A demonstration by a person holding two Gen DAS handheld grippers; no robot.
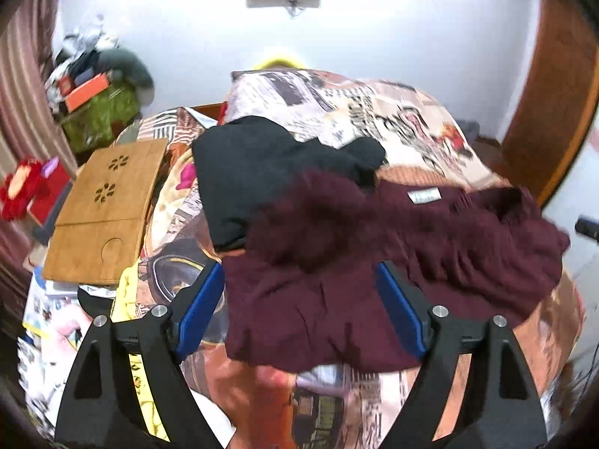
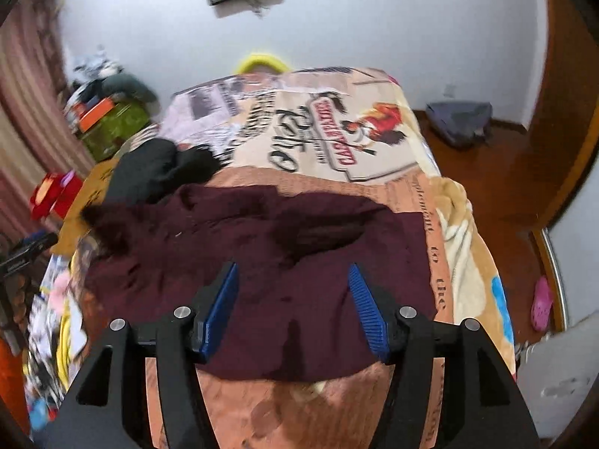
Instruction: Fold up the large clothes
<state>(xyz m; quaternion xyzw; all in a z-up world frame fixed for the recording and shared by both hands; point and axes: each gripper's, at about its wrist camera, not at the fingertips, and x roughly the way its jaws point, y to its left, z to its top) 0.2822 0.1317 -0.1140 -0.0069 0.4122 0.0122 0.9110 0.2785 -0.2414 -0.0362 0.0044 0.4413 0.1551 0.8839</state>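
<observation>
The bed (image 2: 460,224), covered by a printed blanket, is carrying the maroon garment (image 2: 262,254), which is lying crumpled across its near half; a black garment (image 1: 262,172) is touching it at 11 o'clock. The near hem should be taken at two well-separated points, so the cloth can be spread flat before folding. The left gripper (image 1: 299,273) and right gripper (image 2: 292,273) are being held above this hem, jaws apart, nothing being gripped.

Both wrist cameras look forward and down along their spread blue fingers, close over the bed. They share the maroon sweater (image 1: 374,262) (image 2: 243,262) between and beyond the tongs.
</observation>
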